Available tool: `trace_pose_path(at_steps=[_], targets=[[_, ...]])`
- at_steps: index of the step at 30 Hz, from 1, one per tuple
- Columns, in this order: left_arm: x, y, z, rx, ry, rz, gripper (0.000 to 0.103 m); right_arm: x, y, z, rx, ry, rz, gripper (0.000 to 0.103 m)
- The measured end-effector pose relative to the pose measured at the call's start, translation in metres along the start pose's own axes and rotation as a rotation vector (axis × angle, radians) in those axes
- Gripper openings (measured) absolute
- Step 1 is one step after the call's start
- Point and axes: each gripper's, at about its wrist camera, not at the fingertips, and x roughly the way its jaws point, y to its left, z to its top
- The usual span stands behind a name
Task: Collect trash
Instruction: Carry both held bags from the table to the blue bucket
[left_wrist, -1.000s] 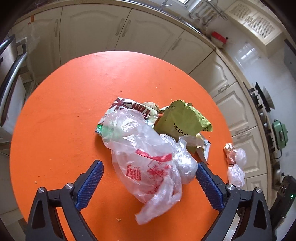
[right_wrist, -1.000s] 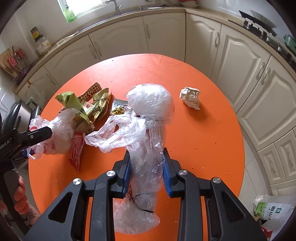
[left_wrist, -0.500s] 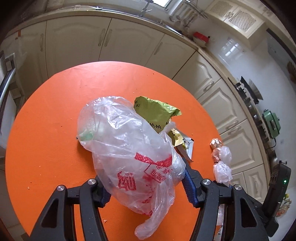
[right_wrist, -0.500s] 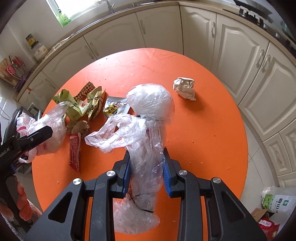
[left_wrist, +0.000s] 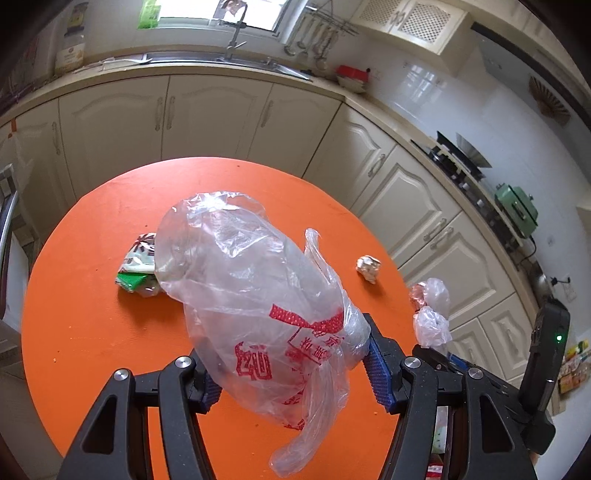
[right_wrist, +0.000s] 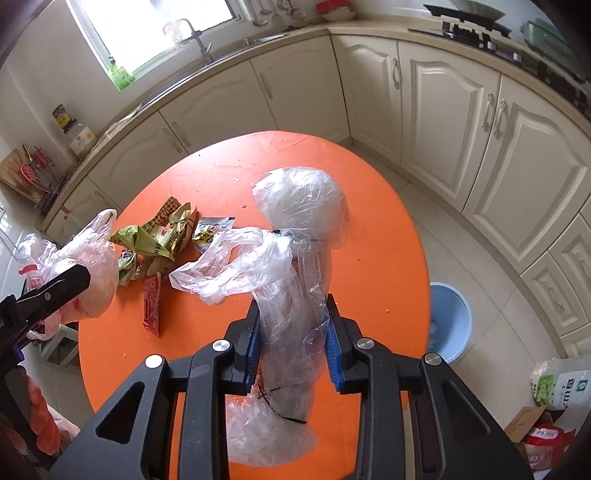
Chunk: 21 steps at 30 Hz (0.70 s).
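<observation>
Here the left gripper (left_wrist: 291, 376) clamps a clear plastic bag with red print (left_wrist: 258, 295), held up above the orange table (left_wrist: 85, 332). The right gripper (right_wrist: 293, 343) pinches a second clear bag (right_wrist: 295, 258) over that table. Crumpled wrappers (right_wrist: 159, 236) lie on the table beside it, and a blue bin (right_wrist: 448, 317) stands on the floor past the table's edge.

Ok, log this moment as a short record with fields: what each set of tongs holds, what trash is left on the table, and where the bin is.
left tongs: shut on red-printed plastic bag, lifted off orange table
right tongs: shut on clear plastic bag
left on table: wrapper pile, red sachet, crumpled paper ball
bin: blue bucket on the floor beside the table
</observation>
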Motion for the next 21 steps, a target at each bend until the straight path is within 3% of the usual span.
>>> trace_pose_path(at_steps=[7, 13, 21], targets=[[0.016, -0.074, -0.011, 0.105, 0.051, -0.060, 0.059, -0.033, -0.054, -0.005, 0.085, -0.056, -0.019, 0.030], [0.051, -0.149, -0.016, 0.227, 0.120, -0.097, 0.059, -0.059, -0.118, -0.016, 0.203, -0.113, -0.067, 0.030], [0.148, -0.232, 0.000, 0.310, 0.250, -0.143, 0.059, -0.082, -0.207, -0.033, 0.352, -0.148, -0.156, 0.030]])
